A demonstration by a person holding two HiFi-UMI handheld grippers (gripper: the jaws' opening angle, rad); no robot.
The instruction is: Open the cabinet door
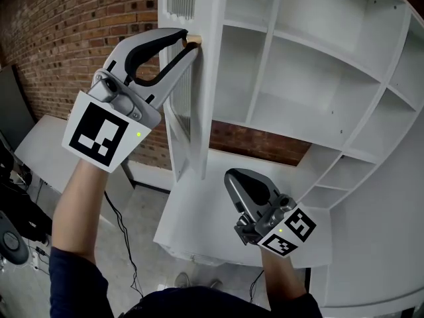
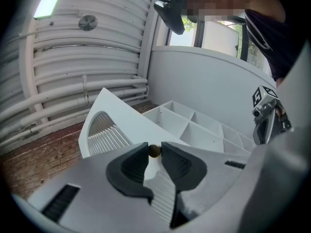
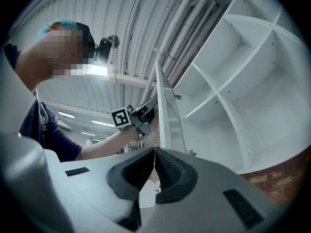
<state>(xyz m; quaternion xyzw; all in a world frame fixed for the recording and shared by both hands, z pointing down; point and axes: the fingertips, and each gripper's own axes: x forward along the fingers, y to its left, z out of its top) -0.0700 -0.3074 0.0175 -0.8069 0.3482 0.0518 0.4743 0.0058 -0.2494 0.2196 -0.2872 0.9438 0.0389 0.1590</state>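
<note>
The white cabinet [image 1: 311, 78] shows its bare shelf compartments. Its slatted door [image 1: 199, 111] stands swung out, edge-on to me in the head view. A small wooden knob [image 1: 194, 40] sits high on that door edge. My left gripper [image 1: 189, 42] reaches up to it, and the knob [image 2: 154, 151] sits pinched between the two tips. My right gripper [image 1: 230, 176] hangs lower, in front of the cabinet's bottom shelf, jaws shut with nothing in them. The right gripper view shows the door edge [image 3: 167, 110] with the left gripper [image 3: 141, 113] behind it.
A red brick wall [image 1: 79, 32] runs behind the cabinet at left. Below lies a grey floor with cables [image 1: 129, 244], a pale board [image 1: 40, 151] and dark equipment [image 1: 10, 237] at far left. The cabinet's white base [image 1: 192, 224] juts out beneath my right gripper.
</note>
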